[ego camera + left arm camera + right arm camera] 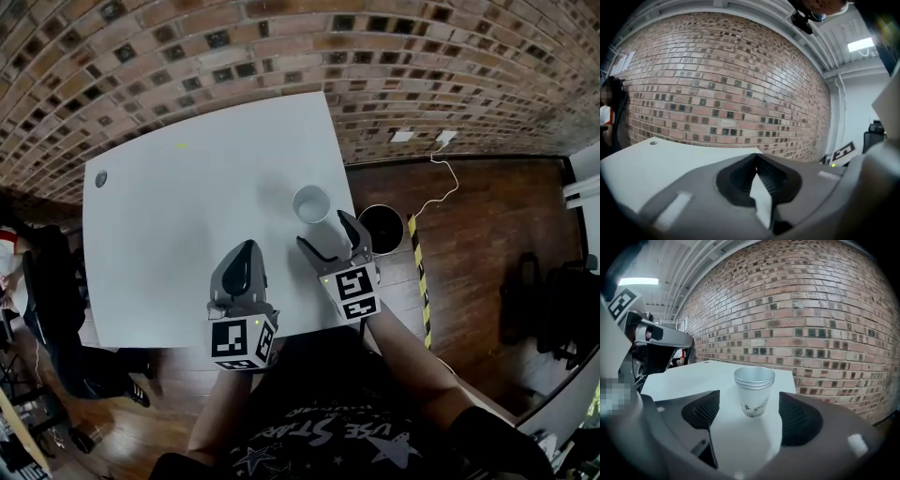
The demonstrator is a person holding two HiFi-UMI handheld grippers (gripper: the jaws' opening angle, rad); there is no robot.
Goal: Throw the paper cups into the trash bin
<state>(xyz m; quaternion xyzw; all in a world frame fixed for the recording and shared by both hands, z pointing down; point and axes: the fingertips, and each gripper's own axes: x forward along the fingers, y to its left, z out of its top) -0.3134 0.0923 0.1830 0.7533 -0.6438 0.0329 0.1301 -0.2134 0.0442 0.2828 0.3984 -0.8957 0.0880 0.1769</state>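
**Right gripper view: wide jaws lined up on a light, crushable stack of cups**

Right gripper view shows the right gripper [749, 401] with its jaws spread wide and nothing in them; its ribbed pads [705, 411] are bare. Beside it in the head view, the left gripper [246, 255] has its jaws closed tip to tip on nothing.

Just beyond the right jaws' tips the paper cups [753, 392] stand upright, untouched. Several stacked rims suggest a nested set rather than one cup. They sit near the right edge of the white table [187, 216]. The trash bin [381, 228] is on the floor just past that edge, and the brick wall [281, 47] lies beyond.

Paper this thin should weigh almost nothing and will likely tip or slide if one jaw nudges it first. The wall will buckle under a hard squeeze, though nesting probably stiffens it. The safest hold looks to be across the upper body, just under the rolled rims, with only light closing pressure.
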